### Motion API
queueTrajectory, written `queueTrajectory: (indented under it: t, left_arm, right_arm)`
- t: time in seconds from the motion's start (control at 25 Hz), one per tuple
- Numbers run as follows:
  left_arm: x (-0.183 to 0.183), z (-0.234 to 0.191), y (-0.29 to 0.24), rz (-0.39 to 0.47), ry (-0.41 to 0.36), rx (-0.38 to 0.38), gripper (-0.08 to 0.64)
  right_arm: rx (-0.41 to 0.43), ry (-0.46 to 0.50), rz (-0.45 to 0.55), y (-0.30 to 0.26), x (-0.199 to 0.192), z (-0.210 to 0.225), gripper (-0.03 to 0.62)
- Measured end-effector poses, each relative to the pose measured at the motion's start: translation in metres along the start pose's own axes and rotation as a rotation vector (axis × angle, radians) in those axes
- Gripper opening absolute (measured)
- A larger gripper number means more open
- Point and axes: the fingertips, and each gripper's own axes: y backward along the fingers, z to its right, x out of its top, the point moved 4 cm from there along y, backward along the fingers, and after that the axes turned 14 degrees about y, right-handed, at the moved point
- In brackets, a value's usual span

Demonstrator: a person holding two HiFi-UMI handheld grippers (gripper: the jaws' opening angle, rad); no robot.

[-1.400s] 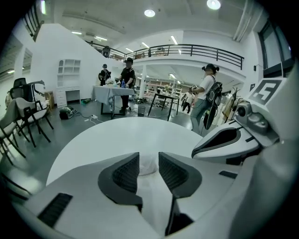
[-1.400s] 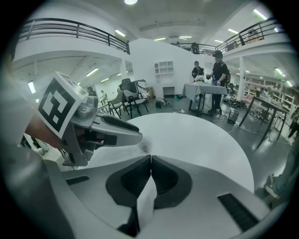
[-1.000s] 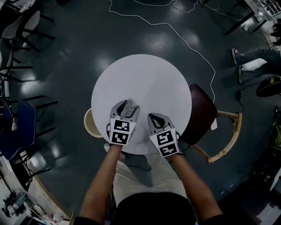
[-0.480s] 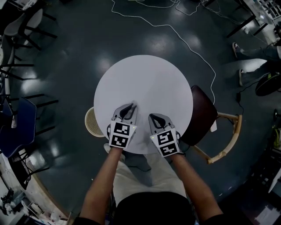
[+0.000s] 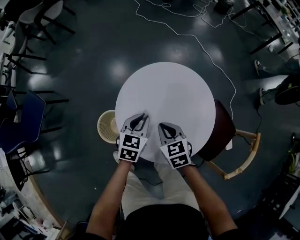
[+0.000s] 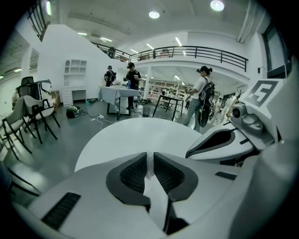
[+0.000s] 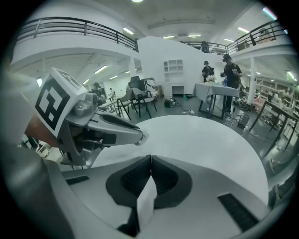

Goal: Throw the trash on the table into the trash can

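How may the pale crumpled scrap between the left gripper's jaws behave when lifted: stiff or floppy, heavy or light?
Probably soft: the left gripper, jaws closing, presses the pale crumpled scrap thin. Likely light and floppy: only a wisp shows past the tips.

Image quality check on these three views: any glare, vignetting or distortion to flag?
Head view: dim overall. The white table is the brightest area, and there are soft glare patches on the glossy floor. Left gripper view: strong fisheye that bows the balcony railing, black corners, ceiling lights blown out. Right gripper view: same fisheye and black corners, no obvious motion blur.
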Motion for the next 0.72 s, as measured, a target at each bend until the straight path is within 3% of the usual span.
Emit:
queueTrajectory:
  t: [0.72]
  left_arm:
    - [-0.039,-0.117,0.116,0.055,0.138,0.135,0.058]
  right_arm:
    - [0.155,0.137,0.009,-0.065,0.082,-0.126,0.018]
